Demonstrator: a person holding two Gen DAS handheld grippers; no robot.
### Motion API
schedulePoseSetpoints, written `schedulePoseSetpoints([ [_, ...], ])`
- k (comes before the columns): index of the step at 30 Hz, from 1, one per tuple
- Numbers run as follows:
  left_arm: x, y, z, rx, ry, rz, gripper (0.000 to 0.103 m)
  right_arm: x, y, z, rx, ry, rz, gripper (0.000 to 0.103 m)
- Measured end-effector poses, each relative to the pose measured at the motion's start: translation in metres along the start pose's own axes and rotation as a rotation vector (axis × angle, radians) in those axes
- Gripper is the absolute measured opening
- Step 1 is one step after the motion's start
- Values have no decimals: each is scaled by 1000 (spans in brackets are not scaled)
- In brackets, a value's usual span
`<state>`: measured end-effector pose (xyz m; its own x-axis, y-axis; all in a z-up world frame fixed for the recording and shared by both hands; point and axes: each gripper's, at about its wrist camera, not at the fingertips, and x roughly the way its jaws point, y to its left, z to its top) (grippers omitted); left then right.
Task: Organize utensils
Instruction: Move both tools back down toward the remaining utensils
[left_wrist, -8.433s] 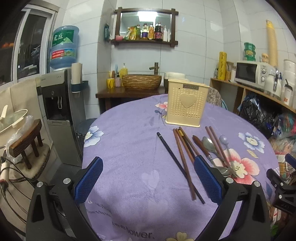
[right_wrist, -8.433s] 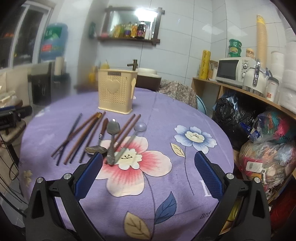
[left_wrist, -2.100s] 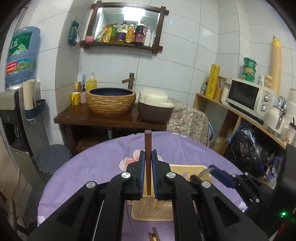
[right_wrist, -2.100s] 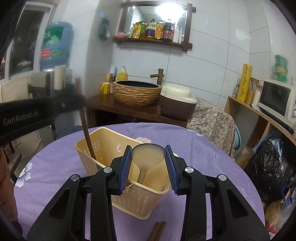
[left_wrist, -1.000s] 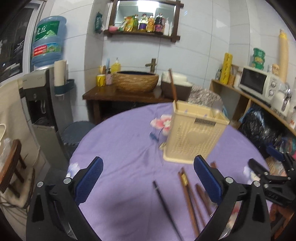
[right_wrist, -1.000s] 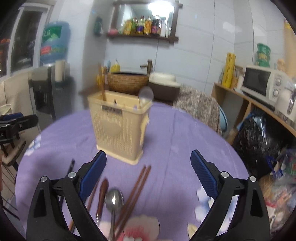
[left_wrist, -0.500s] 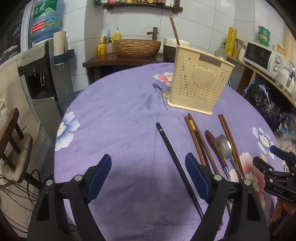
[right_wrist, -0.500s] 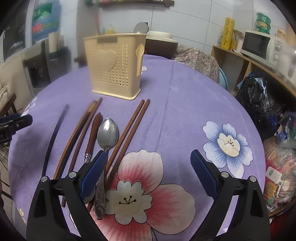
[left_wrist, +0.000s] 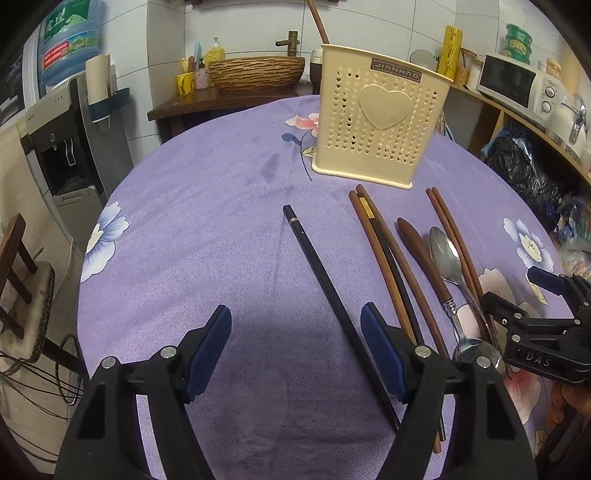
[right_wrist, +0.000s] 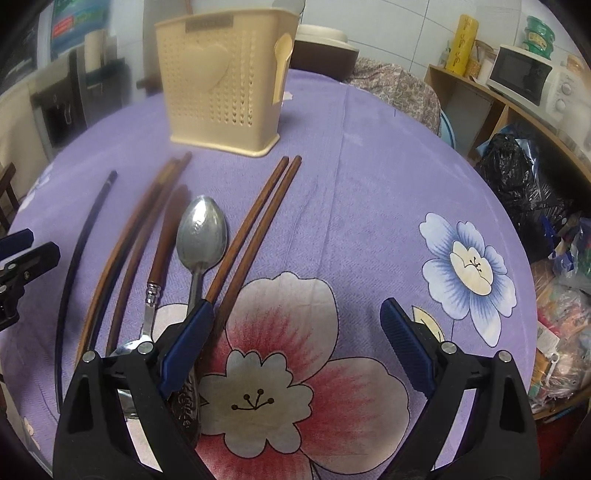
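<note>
The left gripper (left_wrist: 295, 350), jaws closing on nothing, hung over a black chopstick (left_wrist: 332, 302). The right gripper (right_wrist: 295, 343) gaped empty beside the steel spoon (right_wrist: 201, 236). At twelve o'clock stood the cream perforated plastic holder (left_wrist: 376, 122); only the left view showed a brown stick (left_wrist: 317, 22) rising from it.

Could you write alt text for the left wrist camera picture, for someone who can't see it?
The left gripper, jaws closing on nothing, hangs above a black chopstick on a purple tablecloth; a cream utensil basket stands behind.
</note>
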<state>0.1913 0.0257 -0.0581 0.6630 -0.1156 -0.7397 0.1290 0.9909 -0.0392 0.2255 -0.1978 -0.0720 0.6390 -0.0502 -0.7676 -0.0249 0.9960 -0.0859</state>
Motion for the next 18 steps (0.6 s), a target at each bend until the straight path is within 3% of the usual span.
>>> schedulePoseSetpoints([
  [7,3,-3,-3,-3,13,0,72,1,11,2,-51,47,-45,91],
  [13,2,-5,-7,-7,23,-5,72,-1,-14,-4,-48,70,-118,91],
  [18,6,-19,-8,22,38,-5,71,-2,-23,-9,-21,45,-91,91],
])
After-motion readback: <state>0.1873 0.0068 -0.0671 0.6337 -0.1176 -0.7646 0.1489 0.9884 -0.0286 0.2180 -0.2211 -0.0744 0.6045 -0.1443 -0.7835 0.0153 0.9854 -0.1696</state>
